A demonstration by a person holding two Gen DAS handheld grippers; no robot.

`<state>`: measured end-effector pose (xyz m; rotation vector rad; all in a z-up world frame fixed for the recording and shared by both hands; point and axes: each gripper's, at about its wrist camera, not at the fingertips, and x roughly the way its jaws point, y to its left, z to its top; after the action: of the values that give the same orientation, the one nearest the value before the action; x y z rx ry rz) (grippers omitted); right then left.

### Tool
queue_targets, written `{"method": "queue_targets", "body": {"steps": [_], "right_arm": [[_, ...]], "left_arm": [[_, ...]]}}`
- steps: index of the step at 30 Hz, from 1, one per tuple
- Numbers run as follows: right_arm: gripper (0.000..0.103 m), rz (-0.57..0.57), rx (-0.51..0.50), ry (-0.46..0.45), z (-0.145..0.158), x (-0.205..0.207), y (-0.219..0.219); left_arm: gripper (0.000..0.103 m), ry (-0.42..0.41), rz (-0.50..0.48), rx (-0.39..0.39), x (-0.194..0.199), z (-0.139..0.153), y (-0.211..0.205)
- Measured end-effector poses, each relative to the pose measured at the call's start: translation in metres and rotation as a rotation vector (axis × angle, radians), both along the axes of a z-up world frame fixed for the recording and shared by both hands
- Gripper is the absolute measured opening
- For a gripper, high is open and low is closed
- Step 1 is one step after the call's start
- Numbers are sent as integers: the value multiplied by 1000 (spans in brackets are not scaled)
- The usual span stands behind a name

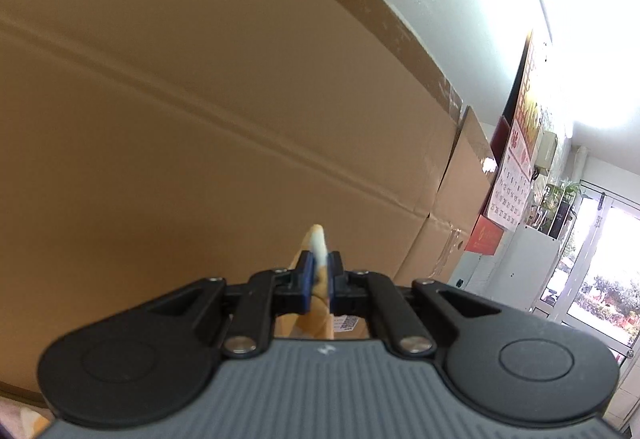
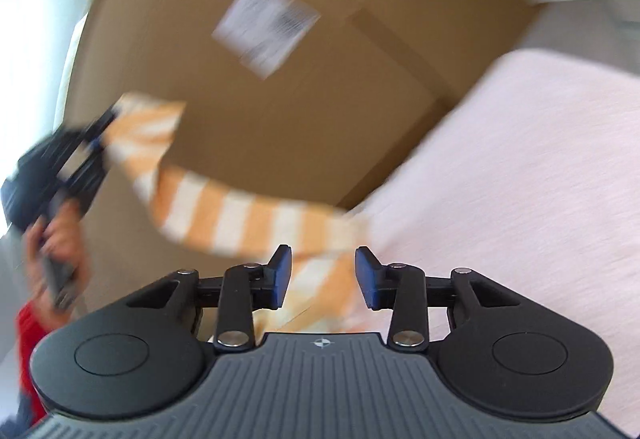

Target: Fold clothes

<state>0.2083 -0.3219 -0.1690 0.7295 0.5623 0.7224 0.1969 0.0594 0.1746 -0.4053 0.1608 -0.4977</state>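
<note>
Stretching from upper left to lower right across the right wrist view, the orange-and-white striped garment (image 2: 240,215) is seen hanging in the air in front of a large cardboard box (image 2: 320,99). Its long axis runs from the left tongs (image 2: 100,137) down toward the right tongs (image 2: 322,275), so the free lower end lies nearest the right hand. A pink bed cover (image 2: 520,179) is spread beyond and to the right of it.

The left tongs are clamped together on one end of the garment; in the left wrist view a pinched fold of cloth (image 1: 318,243) is seen poking out between the blue pads. The right tongs are held apart, with striped cloth lying between and behind the pads, but no pressing contact is visible. A grip on that lower end is judged to be the coming move.
</note>
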Motion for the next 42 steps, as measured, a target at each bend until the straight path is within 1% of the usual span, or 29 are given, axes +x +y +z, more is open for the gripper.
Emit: {"method": "queue_targets", "body": {"steps": [1,3,4,5,6,8,9,11,12,14,17,20,22,23,24,26,27,28,29,30,31,32,34,35,36,38,39,41,42], "right_arm": [[40,42,-71,-13,9,-1,21],[41,51,-223,-64,21,-4,58],[44,47,-288,-95,25,-5,73],[50,44,-349,-124,28,-5,87],[51,22,-376,-123,29,-4,93],[49,-34,-408,-104,29,-1,103],[49,-81,-420,-78,28,0,103],[49,-131,-417,-60,26,-4,96],[49,-151,-413,-54,24,-7,92],[49,-155,-429,-42,21,-11,89],[49,-141,-433,-34,13,-18,86],[49,-112,-433,-34,0,-23,88],[49,-89,-440,-41,-8,-25,93],[49,-78,-446,-48,-11,-27,95],[50,-74,-432,-60,-12,-29,94],[49,-86,-404,-71,-12,-30,91],[47,-88,-393,-59,-14,-28,89],[33,-90,-394,-39,-15,-25,89],[16,-92,-400,-18,-16,-22,90],[10,-94,-406,2,-18,-18,90],[8,-95,-416,6,-18,-17,92],[8,-93,-422,4,-18,-16,93],[8,-87,-433,1,-18,-15,96],[8,-86,-431,2,-18,-15,95],[8,-85,-421,7,-19,-15,93],[8,-83,-396,19,-20,-13,90],[8,-82,-383,25,-21,-13,89],[7,-83,-372,31,-21,-12,88],[7,-84,-378,29,-21,-12,89]], "left_arm": [[0,-3,15,-17,-5,1,5],[0,-11,63,-43,-17,4,14],[0,-13,97,-53,-23,4,20],[0,-10,135,-64,-30,4,25],[0,-6,164,-72,-35,3,31],[0,4,195,-81,-43,-2,44],[0,11,203,-73,-46,-6,50],[1,36,195,-23,-48,-18,59],[1,63,187,-5,-46,-28,62],[1,148,151,18,-39,-53,66],[1,277,63,34,-20,-98,66],[2,374,-27,57,-1,-140,58],[23,424,-98,115,13,-162,46],[42,439,-114,158,19,-170,39],[51,447,-117,202,25,-176,32],[54,465,-110,285,37,-189,19],[54,487,-110,309,45,-196,13],[54,516,-116,314,50,-205,13],[54,545,-123,308,56,-212,11],[54,570,-132,298,60,-218,9],[54,581,-138,288,62,-222,8],[54,573,-141,286,62,-224,5],[51,546,-146,311,58,-227,0],[37,536,-139,333,57,-227,-4],[5,531,-136,349,56,-227,-7],[3,523,-125,366,53,-226,-10],[2,503,-119,359,50,-222,-10],[2,457,-113,317,42,-210,-5],[2,434,-112,279,39,-203,-2]]}}
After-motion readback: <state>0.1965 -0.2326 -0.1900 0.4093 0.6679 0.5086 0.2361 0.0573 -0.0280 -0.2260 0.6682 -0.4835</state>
